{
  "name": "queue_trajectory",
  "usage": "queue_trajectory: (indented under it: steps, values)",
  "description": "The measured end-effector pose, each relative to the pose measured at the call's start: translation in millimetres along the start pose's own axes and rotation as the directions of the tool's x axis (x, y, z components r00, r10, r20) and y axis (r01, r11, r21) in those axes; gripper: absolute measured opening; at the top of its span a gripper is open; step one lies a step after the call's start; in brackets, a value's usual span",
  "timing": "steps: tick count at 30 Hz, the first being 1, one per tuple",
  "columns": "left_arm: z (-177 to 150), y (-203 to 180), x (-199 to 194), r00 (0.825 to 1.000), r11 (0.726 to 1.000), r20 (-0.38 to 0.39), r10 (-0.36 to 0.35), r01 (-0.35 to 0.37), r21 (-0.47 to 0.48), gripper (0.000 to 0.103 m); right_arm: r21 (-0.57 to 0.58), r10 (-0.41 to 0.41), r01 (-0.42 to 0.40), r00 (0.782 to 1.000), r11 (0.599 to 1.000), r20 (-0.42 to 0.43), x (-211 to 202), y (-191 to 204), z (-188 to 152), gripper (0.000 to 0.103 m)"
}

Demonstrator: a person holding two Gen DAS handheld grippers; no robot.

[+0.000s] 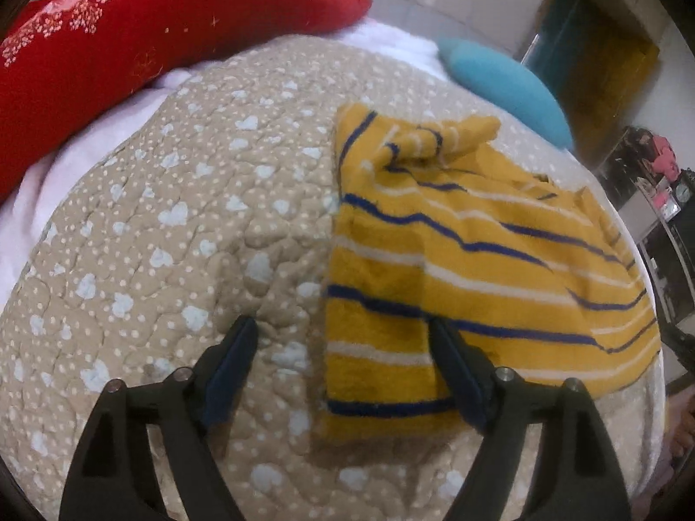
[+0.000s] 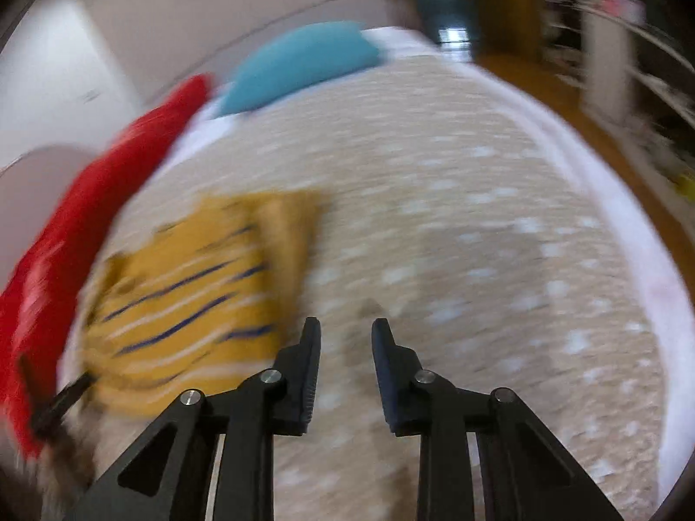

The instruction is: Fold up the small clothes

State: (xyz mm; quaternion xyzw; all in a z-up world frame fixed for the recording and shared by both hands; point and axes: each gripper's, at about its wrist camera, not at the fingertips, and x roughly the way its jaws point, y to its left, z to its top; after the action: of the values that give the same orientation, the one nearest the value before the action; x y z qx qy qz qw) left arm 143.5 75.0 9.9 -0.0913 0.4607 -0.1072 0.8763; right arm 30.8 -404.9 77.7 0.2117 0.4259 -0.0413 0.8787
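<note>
A small yellow garment (image 1: 469, 260) with blue and white stripes lies partly folded on the beige quilt (image 1: 173, 239), a sleeve bunched at its far end. My left gripper (image 1: 343, 334) is open and empty; its right finger is over the garment's near left part, its left finger over bare quilt. In the blurred right wrist view the garment (image 2: 195, 299) lies to the left. My right gripper (image 2: 345, 330) is open and empty over the quilt (image 2: 478, 239), to the right of the garment.
A red pillow (image 1: 130, 30) and a blue pillow (image 1: 508, 87) lie at the far side of the bed; both show in the right wrist view, red (image 2: 87, 225) and blue (image 2: 299, 65). A wooden floor (image 2: 564, 87) and shelves (image 2: 630, 43) lie beyond the bed's right edge.
</note>
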Motion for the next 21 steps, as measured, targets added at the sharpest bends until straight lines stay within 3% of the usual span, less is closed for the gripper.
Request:
queue_trajectory:
  steps: [2,3,4,5,6,9,11,12,13,16,18,21]
  values:
    - [-4,-2,-1,1.0,1.0,0.014,-0.005,0.005,0.014,0.086,-0.058,0.071,-0.073,0.997,0.996,-0.032,7,21,-10,0.049]
    - [-6,-1,-3,1.0,1.0,0.022,-0.016,0.016,0.01,0.086,-0.085,0.071,-0.075,0.996,0.994,-0.049,14,31,-17,0.05]
    - [-7,2,-4,0.999,0.999,0.031,-0.034,0.035,-0.001,0.086,-0.111,0.052,-0.06,0.996,0.992,-0.069,24,38,-22,0.045]
    - [-10,5,-6,0.998,0.998,0.038,-0.056,0.057,-0.016,0.086,-0.15,0.033,-0.05,0.993,0.987,-0.117,37,45,-28,0.015]
    - [-7,10,-8,0.996,0.996,0.043,-0.08,0.082,-0.036,0.086,-0.168,0.031,-0.055,0.99,0.984,-0.14,41,48,-32,0.011]
    - [-11,24,-11,0.987,0.984,0.065,-0.149,0.154,-0.089,0.086,-0.157,-0.12,0.101,0.985,0.982,-0.122,45,32,-26,0.013]
    - [-11,25,-11,0.982,0.979,0.08,-0.169,0.177,-0.101,0.086,-0.126,-0.282,0.272,0.957,0.954,-0.067,34,20,-14,0.015]
    - [-12,27,-12,0.98,0.976,0.089,-0.18,0.189,-0.106,0.086,-0.132,-0.324,0.32,0.946,0.938,-0.017,24,23,-9,0.015]
    - [-11,27,-12,0.977,0.973,0.098,-0.192,0.203,-0.113,0.086,-0.136,-0.304,0.304,0.952,0.943,0.019,14,28,-3,0.015]
    - [-12,34,-15,0.966,0.96,0.117,-0.23,0.245,-0.137,0.086,-0.145,-0.14,0.146,0.989,0.979,0.05,8,62,16,0.015]
    - [-12,38,-16,0.96,0.951,0.124,-0.251,0.268,-0.153,0.086,-0.162,-0.081,0.082,0.997,0.983,0.013,30,91,30,0.016]
    - [-13,37,-22,0.959,0.952,0.136,-0.248,0.267,-0.148,0.086,-0.169,-0.06,0.05,0.997,0.984,-0.053,89,124,57,0.016]
